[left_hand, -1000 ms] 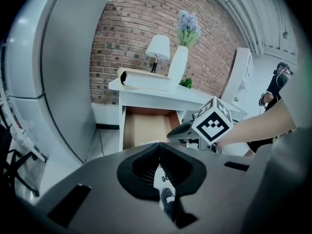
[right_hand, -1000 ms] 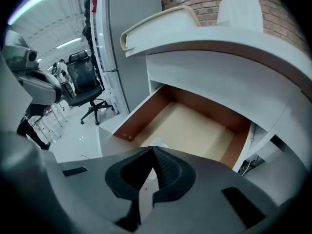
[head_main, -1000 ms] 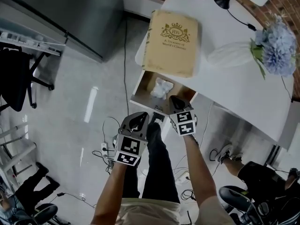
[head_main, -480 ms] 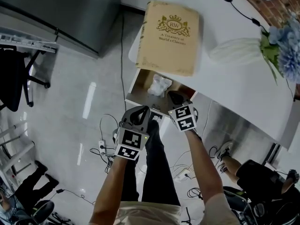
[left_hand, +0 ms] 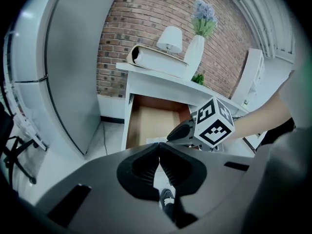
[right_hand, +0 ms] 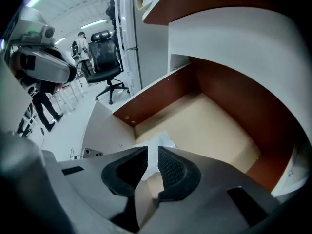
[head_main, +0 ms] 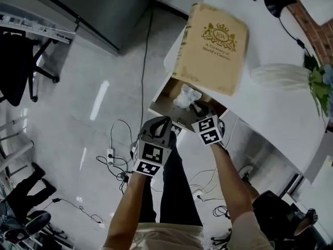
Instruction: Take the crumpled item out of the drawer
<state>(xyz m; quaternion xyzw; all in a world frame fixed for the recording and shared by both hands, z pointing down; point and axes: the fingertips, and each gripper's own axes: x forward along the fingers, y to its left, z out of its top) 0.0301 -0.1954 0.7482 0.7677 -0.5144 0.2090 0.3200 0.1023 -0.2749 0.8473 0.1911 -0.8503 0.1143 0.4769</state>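
Head view, read from the left: a grey cabinet [head_main: 104, 9] fills the upper left. The left gripper [head_main: 160, 124] sits just below centre, outside the drawer [head_main: 161, 95], which stands pulled open from under the white desk [head_main: 270, 108].

The drawer holds one thing that can be made out, the crumpled item [head_main: 186, 96]. It is a white wad in the middle of the frame, just below the lower edge of the tan book [head_main: 213, 48]. Just right of the wad and a little lower, the right gripper [head_main: 199, 110] reaches in over the drawer's front edge, its tips near the wad. Further right on the desk stands a white vase [head_main: 278, 77] holding flowers [head_main: 320, 82] (only green leaves and a touch of blue show at the right edge).

Left gripper view: the jaws are pressed together at the tips, with nothing between them.

Right gripper view: the jaws stand a narrow gap apart and have just been opening. The white wad shows through the gap, lying beyond the tips on the tan drawer floor. The pads do not press on it.

Counted:
- one drawer
- one crumpled item
- one book
- one vase
- two grippers, each with one marker cube
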